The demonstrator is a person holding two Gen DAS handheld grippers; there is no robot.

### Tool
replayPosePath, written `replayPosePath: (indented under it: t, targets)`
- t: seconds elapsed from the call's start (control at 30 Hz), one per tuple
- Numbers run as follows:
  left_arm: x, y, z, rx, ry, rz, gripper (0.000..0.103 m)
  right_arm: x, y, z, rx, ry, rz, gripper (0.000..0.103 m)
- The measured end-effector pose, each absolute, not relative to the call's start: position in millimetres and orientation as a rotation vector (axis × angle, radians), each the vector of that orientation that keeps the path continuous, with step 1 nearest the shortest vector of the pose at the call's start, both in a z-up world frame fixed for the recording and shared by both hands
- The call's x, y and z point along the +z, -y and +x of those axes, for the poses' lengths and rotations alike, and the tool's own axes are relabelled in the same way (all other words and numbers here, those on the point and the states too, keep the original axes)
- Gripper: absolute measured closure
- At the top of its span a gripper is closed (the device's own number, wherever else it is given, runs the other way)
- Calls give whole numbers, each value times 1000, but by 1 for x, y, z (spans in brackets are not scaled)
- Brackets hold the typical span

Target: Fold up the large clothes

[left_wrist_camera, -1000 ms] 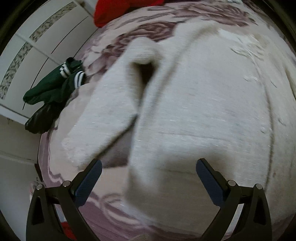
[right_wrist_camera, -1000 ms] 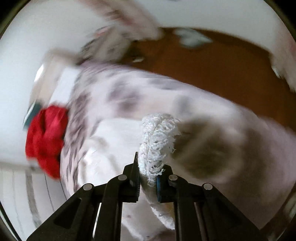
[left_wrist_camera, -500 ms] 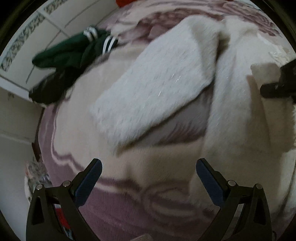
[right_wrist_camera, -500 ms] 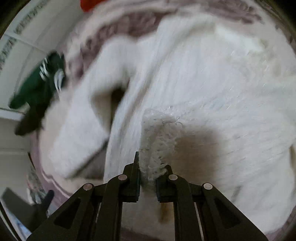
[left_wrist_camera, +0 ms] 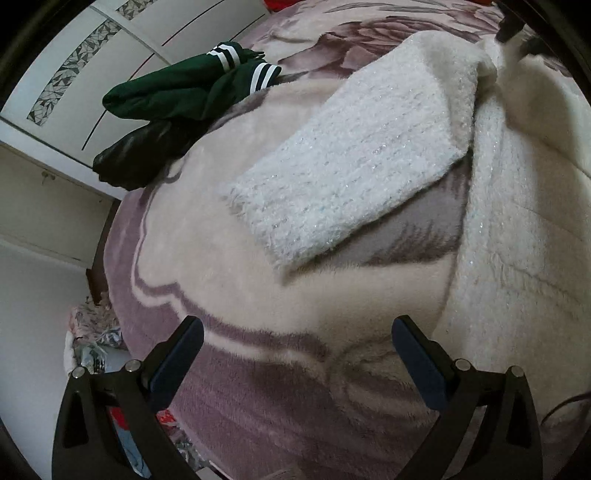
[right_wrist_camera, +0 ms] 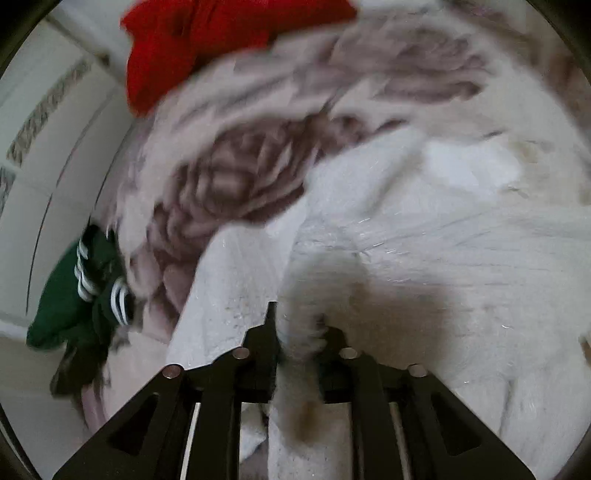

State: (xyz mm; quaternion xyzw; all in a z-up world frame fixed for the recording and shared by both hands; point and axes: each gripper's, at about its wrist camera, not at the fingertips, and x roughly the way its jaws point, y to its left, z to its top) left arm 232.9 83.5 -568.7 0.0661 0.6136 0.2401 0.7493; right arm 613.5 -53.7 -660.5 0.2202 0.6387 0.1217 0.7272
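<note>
A fluffy white sweater [left_wrist_camera: 517,221] lies on a pink and mauve flowered blanket [left_wrist_camera: 258,295]. One sleeve [left_wrist_camera: 351,166] lies out to the left of the body. My left gripper [left_wrist_camera: 295,354] is open and empty, low over the blanket just short of the sleeve's cuff. My right gripper [right_wrist_camera: 299,328] is shut on a fold of the white sweater [right_wrist_camera: 424,258] and holds it over the sweater's body; this view is blurred. The right gripper's tip also shows in the left wrist view [left_wrist_camera: 517,29] at the far top right.
A dark green garment with white stripes [left_wrist_camera: 184,88] lies at the blanket's far left edge by a white wardrobe [left_wrist_camera: 92,55]. A red garment [right_wrist_camera: 221,48] lies at the far end. Floor clutter [left_wrist_camera: 92,332] shows beyond the bed's left edge.
My left gripper has drawn back and left, so the sleeve now lies ahead of it. My right gripper, still shut on the sweater fold, has carried it further over the body.
</note>
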Motion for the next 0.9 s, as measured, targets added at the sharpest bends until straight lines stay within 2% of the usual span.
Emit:
replayPosePath:
  t: [0.07, 0.1, 0.13, 0.2, 0.23, 0.3, 0.4, 0.47, 0.53, 0.57, 0.63, 0.73, 0.8, 0.9]
  targets:
    - [-565, -77, 233, 531, -1332, 130, 0, -672, 103, 611, 317, -1464, 662, 79]
    - [-564, -75, 233, 532, -1331, 125, 0, -666, 134, 600, 283, -1430, 680, 67]
    - [-564, -69, 234, 531, -1332, 116, 0, -657, 175, 583, 213, -1382, 659, 58]
    - [-564, -60, 238, 522, -1337, 102, 0, -647, 244, 553, 38, -1327, 553, 53]
    - [-563, -57, 239, 519, -1337, 100, 0, -648, 281, 538, -78, -1328, 466, 47]
    - [-562, -42, 247, 501, -1331, 101, 0, -667, 326, 519, -186, -1394, 346, 42]
    - [-560, -20, 258, 474, -1309, 134, 0, -726, 350, 508, -118, -1595, 248, 42]
    - [-559, -6, 267, 461, -1294, 165, 0, -744, 344, 508, -54, -1597, 169, 44]
    - [-558, 4, 275, 454, -1288, 192, 0, -750, 347, 511, -86, -1548, 139, 69]
    - [-557, 7, 279, 455, -1285, 202, 0, -750, 359, 509, -139, -1512, 185, 73]
    - [-554, 8, 287, 460, -1284, 204, 0, -749, 400, 499, -317, -1446, 301, 92]
    - [-553, 2, 296, 469, -1304, 181, 0, -763, 438, 480, -405, -1432, 463, 90]
    - [-556, -7, 301, 484, -1330, 148, 0, -767, 445, 472, -434, -1431, 477, 75]
    - [-561, -25, 302, 514, -1365, 99, 0, -758, 444, 457, -431, -1449, 570, 74]
